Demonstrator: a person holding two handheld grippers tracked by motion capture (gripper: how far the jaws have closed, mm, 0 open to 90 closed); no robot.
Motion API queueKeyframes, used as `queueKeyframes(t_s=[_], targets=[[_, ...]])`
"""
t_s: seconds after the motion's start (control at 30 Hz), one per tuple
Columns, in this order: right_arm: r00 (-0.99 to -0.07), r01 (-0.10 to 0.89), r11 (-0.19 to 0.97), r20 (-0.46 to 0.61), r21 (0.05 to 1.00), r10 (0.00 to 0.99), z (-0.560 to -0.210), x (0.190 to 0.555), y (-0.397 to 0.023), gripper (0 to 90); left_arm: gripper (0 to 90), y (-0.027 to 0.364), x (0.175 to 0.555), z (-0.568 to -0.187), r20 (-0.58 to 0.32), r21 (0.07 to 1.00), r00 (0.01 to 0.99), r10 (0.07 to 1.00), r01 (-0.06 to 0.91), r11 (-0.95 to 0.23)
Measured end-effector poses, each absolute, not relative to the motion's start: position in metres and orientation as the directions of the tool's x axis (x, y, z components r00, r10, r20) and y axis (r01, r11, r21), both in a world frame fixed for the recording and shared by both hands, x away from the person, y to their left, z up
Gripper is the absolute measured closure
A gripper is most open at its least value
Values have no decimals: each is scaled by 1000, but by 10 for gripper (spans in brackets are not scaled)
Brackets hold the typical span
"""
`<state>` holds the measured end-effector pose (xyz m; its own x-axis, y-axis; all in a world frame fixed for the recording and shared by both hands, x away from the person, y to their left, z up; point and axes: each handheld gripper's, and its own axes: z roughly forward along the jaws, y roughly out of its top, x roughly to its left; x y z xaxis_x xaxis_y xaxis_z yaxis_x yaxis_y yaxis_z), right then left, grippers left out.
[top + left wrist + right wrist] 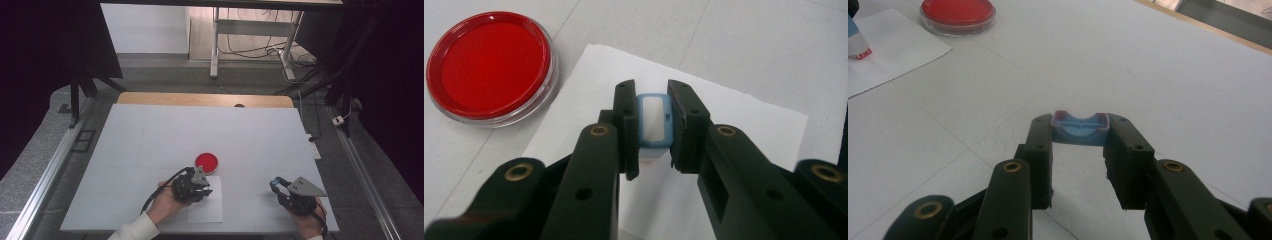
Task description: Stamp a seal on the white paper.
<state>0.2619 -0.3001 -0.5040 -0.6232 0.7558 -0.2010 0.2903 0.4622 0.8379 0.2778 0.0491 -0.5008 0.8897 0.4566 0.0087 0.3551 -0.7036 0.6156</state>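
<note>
Two grippers are in my hands, and each one pinches a small blue piece. My left gripper (655, 125) hangs over a white sheet (744, 115), and its jaws press from both sides on a stamp (654, 120), a pale blue rectangular frame with a white middle. From above, my left gripper (192, 186) sits over the sheet's (212, 210) near left part, with my hand (165, 202) behind it. My sleeve (135, 231) comes in from the bottom edge.

Just beyond the sheet's far corner lies a red ink pad (206, 162), round, in a clear dish. In the left gripper view the pad (489, 65) is up at the left, close to the sheet's edge but off it.

My right gripper (1079, 131) is well apart from the left one, over the bare white table (1173, 75). Its jaws clamp a blue cap (1080, 127), shallow and open on top, with a reddish tint along its rim. Whether the cap touches the table, I cannot tell. From above, my right gripper (276, 185) points left toward the sheet, and the cap (275, 184) shows as a blue speck at its tips. Far off in the right gripper view I see the pad (958, 14) and the sheet (893, 50).
</note>
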Motion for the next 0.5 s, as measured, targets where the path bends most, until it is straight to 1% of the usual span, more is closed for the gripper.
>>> queueKeyframes(t_s=[0.33, 0.5], targets=[[-623, 289, 460, -200, 840, 756, -504, 262, -300, 645, 761, 50, 278, -500, -12, 632, 881, 473, 373, -679], [-623, 288, 460, -201, 840, 756, -504, 261, -300, 645, 760, 49, 278, -499, -9, 633, 880, 474, 372, -679]])
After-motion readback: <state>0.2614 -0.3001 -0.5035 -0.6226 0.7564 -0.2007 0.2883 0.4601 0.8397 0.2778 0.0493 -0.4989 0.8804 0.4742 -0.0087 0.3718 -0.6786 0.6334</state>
